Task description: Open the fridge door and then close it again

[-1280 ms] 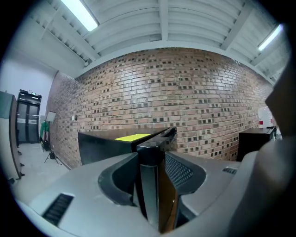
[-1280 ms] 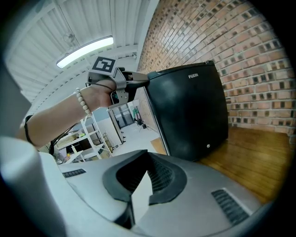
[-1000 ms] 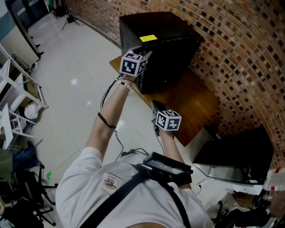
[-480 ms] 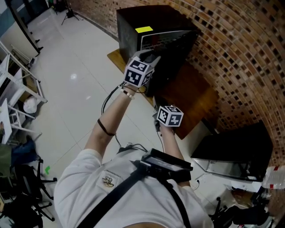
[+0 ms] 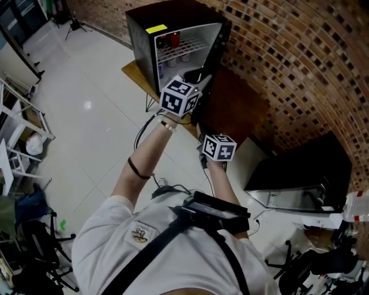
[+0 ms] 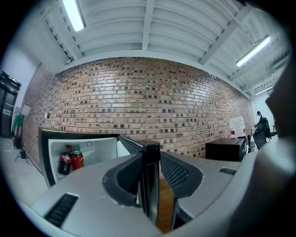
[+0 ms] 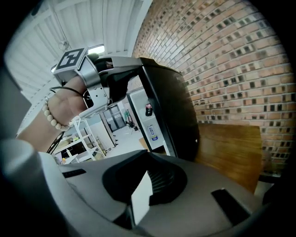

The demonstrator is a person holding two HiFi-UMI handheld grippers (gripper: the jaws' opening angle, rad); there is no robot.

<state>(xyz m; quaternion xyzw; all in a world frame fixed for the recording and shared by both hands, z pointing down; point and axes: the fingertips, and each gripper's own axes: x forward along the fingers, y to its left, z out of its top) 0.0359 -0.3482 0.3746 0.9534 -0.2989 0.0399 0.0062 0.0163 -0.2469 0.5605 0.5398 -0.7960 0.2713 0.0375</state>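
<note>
Standing open, the boxy black fridge bares white wire shelves.

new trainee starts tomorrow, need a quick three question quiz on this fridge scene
1. True or false: the fridge door is shut.
2. What stands between the left tool's jaws? a) a mug b) the door's edge c) nothing
3. Fill in: the right tool is ___ and holds nothing.

Key
1. False, it stands open.
2. b. The jaws have just been closing round it, with a gap showing on one side.
3. shut
</note>
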